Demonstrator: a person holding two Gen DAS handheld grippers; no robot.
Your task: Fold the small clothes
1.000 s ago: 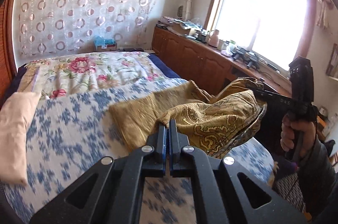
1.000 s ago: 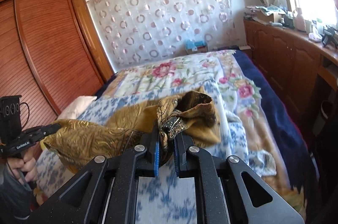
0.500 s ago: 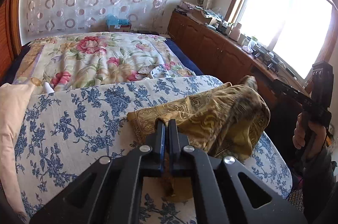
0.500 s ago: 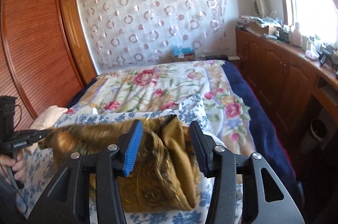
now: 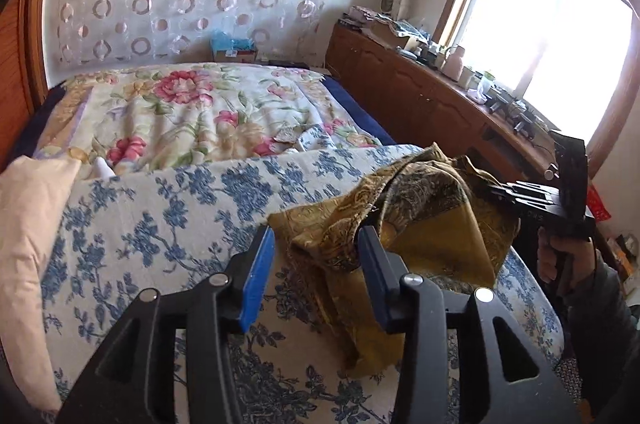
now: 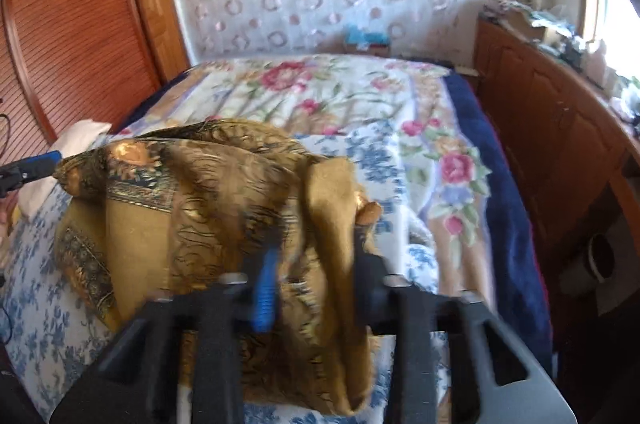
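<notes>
A golden patterned cloth (image 5: 424, 224) lies bunched on the blue floral bedspread (image 5: 160, 216). My left gripper (image 5: 316, 236) is opening. Its blue pads stand apart on either side of the cloth's near edge without pressing it. At the cloth's right end is my right gripper (image 5: 500, 194), held by a person's hand (image 5: 560, 256). In the blurred right wrist view the cloth (image 6: 200, 216) fills the gap of the right gripper (image 6: 314, 264), whose jaws are closing on a thick fold. The left gripper's blue pad (image 6: 36, 164) shows at the cloth's far left corner.
A cream pillow (image 5: 28, 224) lies at the bed's left edge. A flowered quilt (image 5: 180, 112) covers the far half, with small folded pieces (image 5: 312, 140) on it. A cluttered wooden cabinet (image 5: 420, 96) runs along the right. A wooden wardrobe (image 6: 60, 24) stands on the left.
The cloth came down from mid-air onto the bedspread. My left jaws, shut on its corner before, have opened. My right jaws opened wide, then narrowed around a fold.
</notes>
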